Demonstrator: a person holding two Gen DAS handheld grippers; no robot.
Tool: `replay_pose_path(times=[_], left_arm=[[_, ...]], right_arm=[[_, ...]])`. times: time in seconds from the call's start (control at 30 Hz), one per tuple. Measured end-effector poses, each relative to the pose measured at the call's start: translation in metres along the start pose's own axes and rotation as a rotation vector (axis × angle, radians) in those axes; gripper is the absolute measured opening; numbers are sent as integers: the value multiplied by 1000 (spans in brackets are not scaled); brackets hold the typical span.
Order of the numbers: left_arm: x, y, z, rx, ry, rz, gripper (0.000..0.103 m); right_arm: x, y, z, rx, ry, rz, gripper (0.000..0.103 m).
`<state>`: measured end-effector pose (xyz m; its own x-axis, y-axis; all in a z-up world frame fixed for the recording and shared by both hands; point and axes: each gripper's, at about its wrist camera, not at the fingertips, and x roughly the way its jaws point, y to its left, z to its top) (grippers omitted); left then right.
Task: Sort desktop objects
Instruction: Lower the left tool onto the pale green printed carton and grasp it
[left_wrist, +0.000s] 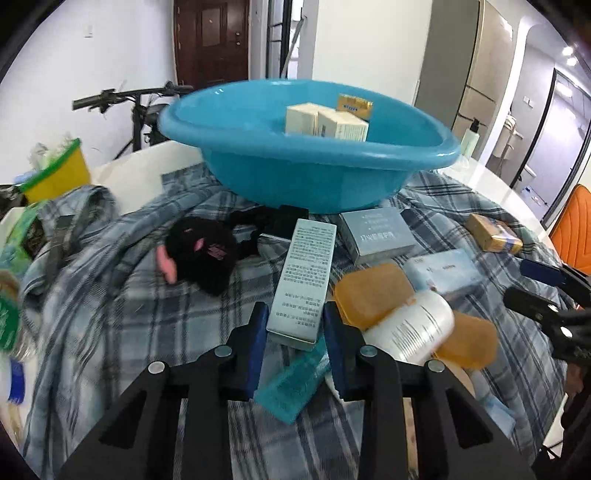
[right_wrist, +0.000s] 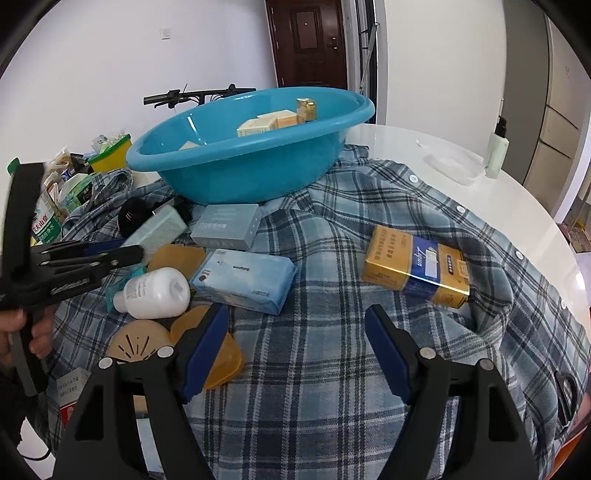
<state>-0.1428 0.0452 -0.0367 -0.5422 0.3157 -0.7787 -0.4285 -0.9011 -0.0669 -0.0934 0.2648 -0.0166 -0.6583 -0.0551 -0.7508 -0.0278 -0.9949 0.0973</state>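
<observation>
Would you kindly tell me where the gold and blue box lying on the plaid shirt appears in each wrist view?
Left wrist view: the gold and blue box lies far right, mid-height, near the edge of the plaid shirt.
Right wrist view: the same box sits right of centre, just beyond the right gripper, whose jaws are open and empty.
Shared landmark: the blue basin stands behind it in both.

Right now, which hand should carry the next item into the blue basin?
Left. The left gripper is shut on the long grey-green box, pads pressing its near end, with the blue basin just beyond. The right gripper is open over bare plaid cloth, holding nothing.
</observation>
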Motion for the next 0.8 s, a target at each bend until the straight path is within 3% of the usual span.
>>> replay_pose_path(times=[0.27, 0.4, 0.47, 0.53, 0.67, 0.77, 0.8], left_arm=[[-33, 28, -48, -150, 23, 98, 32], [-24, 35, -57, -169, 28, 73, 32], [-21, 31, -54, -153, 20, 81, 42], [-19, 31, -49, -155, 4, 84, 85], [-14, 34, -39, -195, -21, 46, 86], [-10, 32, -33, -169, -29, 81, 86], [-8, 32, -33, -161, -24, 88, 72]], right_arm=[[-2, 2, -4, 4, 4, 24, 75], [0, 10, -7, -8, 11, 44, 75], [0, 14, -8, -22, 12, 48, 75], [-2, 15, -9, -32, 9, 45, 75], [-4, 9, -11, -17, 11, 27, 75], [-3, 1, -12, 5, 17, 13, 75], [-3, -1, -12, 12, 19, 12, 75]])
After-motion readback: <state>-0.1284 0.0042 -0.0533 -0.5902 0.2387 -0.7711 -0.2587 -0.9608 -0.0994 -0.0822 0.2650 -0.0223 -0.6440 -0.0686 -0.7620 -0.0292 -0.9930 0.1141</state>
